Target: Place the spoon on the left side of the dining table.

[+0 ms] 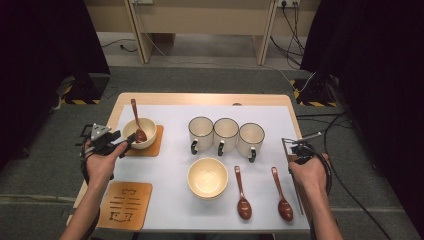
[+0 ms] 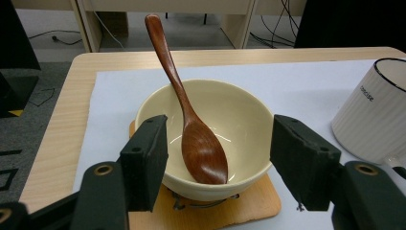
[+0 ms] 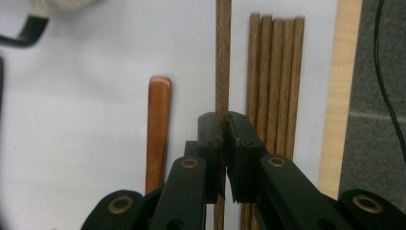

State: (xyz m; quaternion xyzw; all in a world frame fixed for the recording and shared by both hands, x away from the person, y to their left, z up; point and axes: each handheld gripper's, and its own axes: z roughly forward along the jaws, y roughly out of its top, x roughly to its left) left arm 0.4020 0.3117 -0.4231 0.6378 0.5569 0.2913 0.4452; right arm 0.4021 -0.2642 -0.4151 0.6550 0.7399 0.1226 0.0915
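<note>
Pale wooden table under a white sheet, seen from above, set on grey carpet with dark curtains at both sides. Three white mugs with dark rims and handles in a row at the centre, touching one another. On the nearest mug in the left gripper view, small grey lettering running up the side, apparently "concise", too small to confirm.

Cream bowl far left on an orange wooden coaster, a brown wooden spoon leaning inside, handle up and away. Second cream bowl, empty, in front of the mugs. Second coaster, cut with a pattern, at the near left corner. Two more brown spoons lying flat to the right of the empty bowl, handles pointing away. Bundle of dark wooden chopsticks lying side by side along the right edge of the sheet, just inside the table's edge.

Left gripper held level in the left hand, aimed at the bowl on the coaster, its jaws spread wide either side of the bowl's near wall, not touching it.

Right gripper in the right hand at the right edge, jaws pressed together, pinching a single chopstick. Pinched chopstick running straight ahead between the pads, just left of the bundle and just right of a spoon handle. Forearm entering from the bottom right, wrist straight, cable trailing off to the right.
</note>
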